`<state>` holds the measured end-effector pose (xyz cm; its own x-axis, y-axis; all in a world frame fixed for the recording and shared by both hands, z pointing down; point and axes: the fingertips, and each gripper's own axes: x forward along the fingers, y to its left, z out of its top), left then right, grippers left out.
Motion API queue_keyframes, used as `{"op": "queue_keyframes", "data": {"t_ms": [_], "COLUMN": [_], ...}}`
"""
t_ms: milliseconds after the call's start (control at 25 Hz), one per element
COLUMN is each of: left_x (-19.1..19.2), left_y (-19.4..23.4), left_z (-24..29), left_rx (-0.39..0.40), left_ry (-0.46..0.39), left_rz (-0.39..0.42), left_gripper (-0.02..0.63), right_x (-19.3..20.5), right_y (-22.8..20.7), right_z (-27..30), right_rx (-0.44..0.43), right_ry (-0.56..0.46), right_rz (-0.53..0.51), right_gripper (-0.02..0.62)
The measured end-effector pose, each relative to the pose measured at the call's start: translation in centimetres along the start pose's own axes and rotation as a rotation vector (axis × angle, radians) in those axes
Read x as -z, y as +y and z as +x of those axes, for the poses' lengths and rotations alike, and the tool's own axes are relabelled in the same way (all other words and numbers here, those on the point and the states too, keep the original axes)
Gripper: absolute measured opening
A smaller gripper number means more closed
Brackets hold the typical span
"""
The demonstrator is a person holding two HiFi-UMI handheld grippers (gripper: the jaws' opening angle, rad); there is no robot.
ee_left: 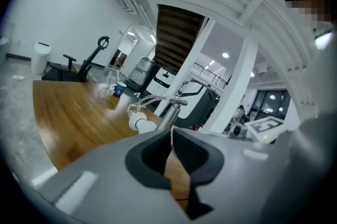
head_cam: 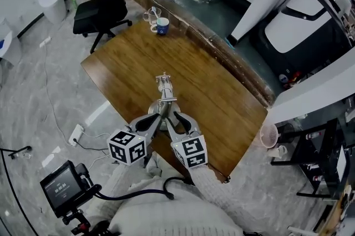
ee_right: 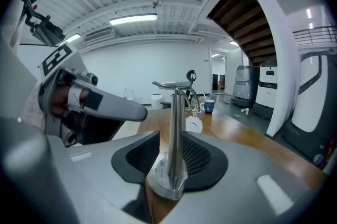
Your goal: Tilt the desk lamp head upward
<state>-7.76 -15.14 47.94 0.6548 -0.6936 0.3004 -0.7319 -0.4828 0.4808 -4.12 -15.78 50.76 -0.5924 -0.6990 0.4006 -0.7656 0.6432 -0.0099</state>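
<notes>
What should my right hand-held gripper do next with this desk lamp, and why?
Probably close the right hand-held gripper on the desk lamp's post. That gripper's jaws stand apart with the post between them, not clearly clamped, and the left hand-held gripper is shut and empty, so nothing steadies it for the tilt.

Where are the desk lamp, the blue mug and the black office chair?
desk lamp (ee_right: 176, 133), right gripper view, its metal pole
blue mug (head_cam: 162, 26), head view, its body
office chair (head_cam: 100, 13), head view, its seat
</notes>
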Motion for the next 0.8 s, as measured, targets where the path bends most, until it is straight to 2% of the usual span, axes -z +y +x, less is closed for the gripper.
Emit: {"op": "queue_keyframes", "data": {"t_ms": [80,200,400,520,640,800], "left_x": [-1.1,-2.5,-4.1,-5.7,-6.7,-7.1], "left_y": [0.9,2.4,3.8,3.8,4.1,4.3], "left_z": [0.6,1.0,1.5,2.0,3.4,6.1], "left_rx": [0.082,0.142,0.257,0.331,0.404,0.514], "left_ry": [0.011,0.014,0.017,0.010,0.022,0.086], "left_rz": [-0.056,-0.111,-0.211,-0.288,-0.419,-0.612], "left_gripper": [0.027,0.104,0.146,0.150,0.150,0.150], "right_x": [0.1,-0.3,-0.4,-0.6,-0.6,-0.7], "right_y": [-0.7,-1.4,-1.2,-1.1,-1.0,-1.0], "right_z": [1.8,3.2,3.7,3.9,3.9,4.0], "right_rx": [-0.001,0.017,0.002,-0.005,-0.004,-0.003], "right_ry": [0.010,0.001,-0.020,-0.017,-0.020,-0.027], "right_rz": [-0.032,-0.082,-0.170,-0.175,-0.175,-0.182], "right_gripper": [0.115,0.120,0.140,0.141,0.143,0.145]}}
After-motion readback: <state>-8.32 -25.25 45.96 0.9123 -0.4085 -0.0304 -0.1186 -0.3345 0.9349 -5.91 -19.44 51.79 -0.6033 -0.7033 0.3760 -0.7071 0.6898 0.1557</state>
